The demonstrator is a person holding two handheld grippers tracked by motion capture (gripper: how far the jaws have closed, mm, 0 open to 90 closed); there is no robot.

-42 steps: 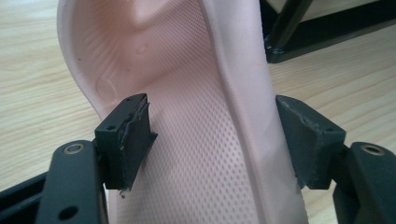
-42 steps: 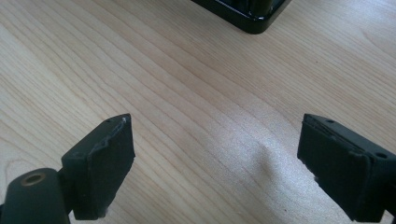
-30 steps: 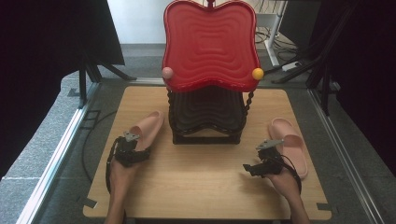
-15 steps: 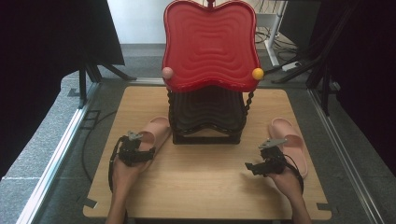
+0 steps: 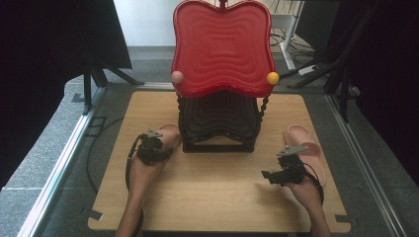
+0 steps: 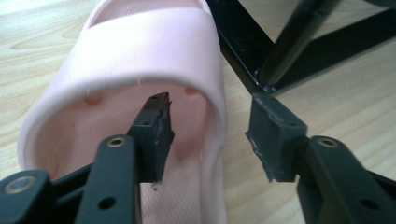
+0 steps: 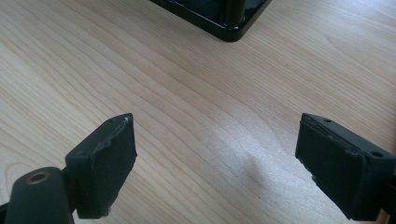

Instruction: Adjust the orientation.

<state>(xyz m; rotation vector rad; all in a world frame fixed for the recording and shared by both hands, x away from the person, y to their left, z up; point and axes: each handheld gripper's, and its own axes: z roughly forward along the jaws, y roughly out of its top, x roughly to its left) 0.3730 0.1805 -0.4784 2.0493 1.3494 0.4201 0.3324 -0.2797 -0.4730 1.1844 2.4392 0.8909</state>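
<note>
Foam, soft and light by the look of it, makes up the pale pink moulded slipper [image 6: 140, 60] lying on the wooden table [image 5: 217, 197] just beside the black rack [image 5: 217, 123]. The left gripper [image 6: 210, 133] has just been closing, one jaw inside the strap's opening and one outside, pads not yet pressing; that springy side wall seems the best hold. The right gripper [image 7: 215, 163] hangs wide open and empty.

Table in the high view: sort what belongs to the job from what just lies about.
In the job:
- left gripper, fingers closing astride the strap
- left pink slipper
- black rack

Lying about:
- right pink slipper
- right gripper, open over bare wood
</note>
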